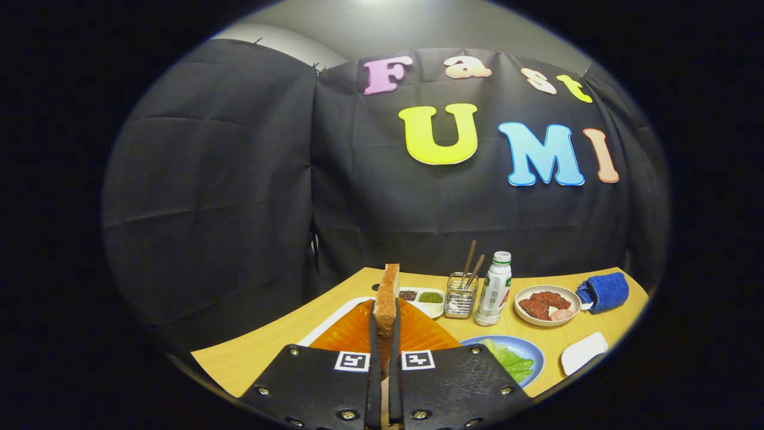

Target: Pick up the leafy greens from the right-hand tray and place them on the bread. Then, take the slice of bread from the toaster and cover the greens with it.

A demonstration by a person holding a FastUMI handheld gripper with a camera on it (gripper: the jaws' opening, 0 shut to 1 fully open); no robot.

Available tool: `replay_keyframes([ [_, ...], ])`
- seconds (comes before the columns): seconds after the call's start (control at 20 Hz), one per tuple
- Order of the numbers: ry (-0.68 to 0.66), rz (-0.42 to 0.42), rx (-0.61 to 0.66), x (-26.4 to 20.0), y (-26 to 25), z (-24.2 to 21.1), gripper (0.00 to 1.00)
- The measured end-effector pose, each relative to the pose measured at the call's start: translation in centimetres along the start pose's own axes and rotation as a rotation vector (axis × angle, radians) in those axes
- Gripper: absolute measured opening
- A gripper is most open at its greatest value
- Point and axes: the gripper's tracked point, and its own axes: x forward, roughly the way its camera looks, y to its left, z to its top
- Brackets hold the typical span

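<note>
One bread slice [387, 292] is clamped upright by the gripper [384, 325] above the mat [418, 334]; greens [512, 360] are seen plated beside it.

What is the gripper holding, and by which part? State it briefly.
The gripper is shut on the slice of bread, held upright, both fingers pressing its faces at the lower end.

Gripper [385, 334] body: matt, fine-textured panels w/ bright metal screws; fingers clamp bread slice [388, 292], which has a rough, porous crumb and dry crust. Table [274, 346]: smooth wood-look laminate, low sheen. Orange tray [352, 331]: glossy, ribbed, looks plastic. Blue plate [525, 346]: glossy glaze. Leafy greens [510, 361]: crinkled, slight shine. Holder [461, 295]: clear, glass-like. Bottle [494, 292]: smooth plastic. Towel [606, 291]: soft nap cloth.
</note>
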Motion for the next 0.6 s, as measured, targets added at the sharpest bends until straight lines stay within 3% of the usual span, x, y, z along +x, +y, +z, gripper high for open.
replay_keyframes([
  [0.3, -0.069, -0.036, 0.047, -2.1, -3.3, 2.7, 0.05],
  [0.6, -0.061, -0.120, 0.049, -3.3, -9.6, 1.1, 0.05],
])
